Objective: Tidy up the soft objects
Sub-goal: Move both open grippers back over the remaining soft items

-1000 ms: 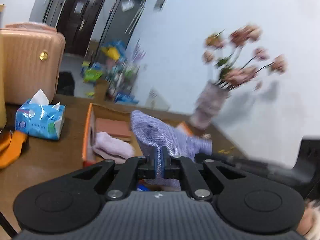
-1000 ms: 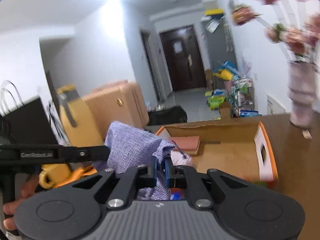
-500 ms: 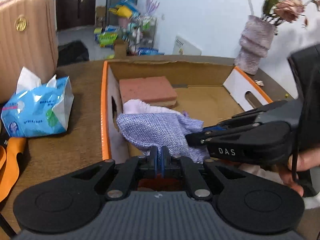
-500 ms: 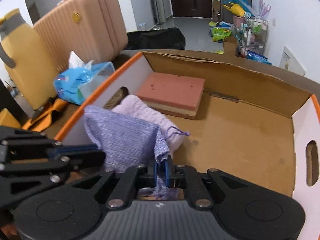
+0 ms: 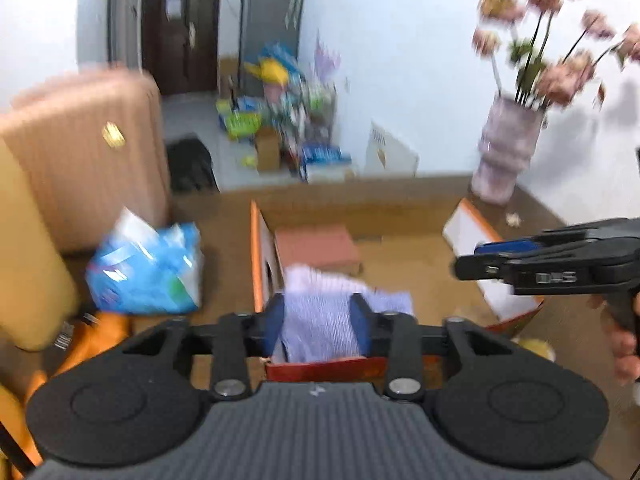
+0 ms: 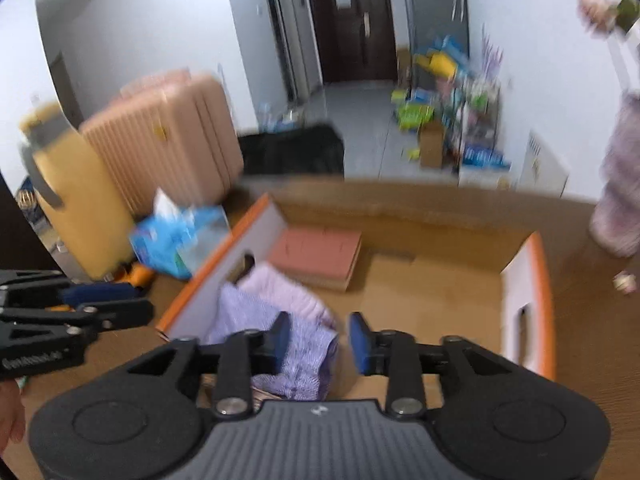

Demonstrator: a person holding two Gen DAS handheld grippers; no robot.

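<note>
A purple woven pouch [image 5: 320, 322] lies in the near left corner of the orange-rimmed cardboard box [image 5: 257, 248], against a pale lilac cloth [image 6: 280, 292]. It also shows in the right wrist view [image 6: 304, 356]. My left gripper [image 5: 319, 322] is open above the box's near edge, with the pouch seen between its fingers. My right gripper [image 6: 319, 342] is open above the box, beside the pouch. A pink sponge block [image 6: 318, 252] lies further back in the box.
A blue tissue pack [image 5: 148, 268] and orange items [image 5: 100, 334] lie left of the box. A pink suitcase [image 6: 164, 140] and a yellow bag [image 6: 72, 192] stand at the table's left. A vase of flowers [image 5: 506, 152] stands at the back right.
Both grippers have opened and let go of the purple pouch, which now lies in the box. Both grippers have pulled back and up.
</note>
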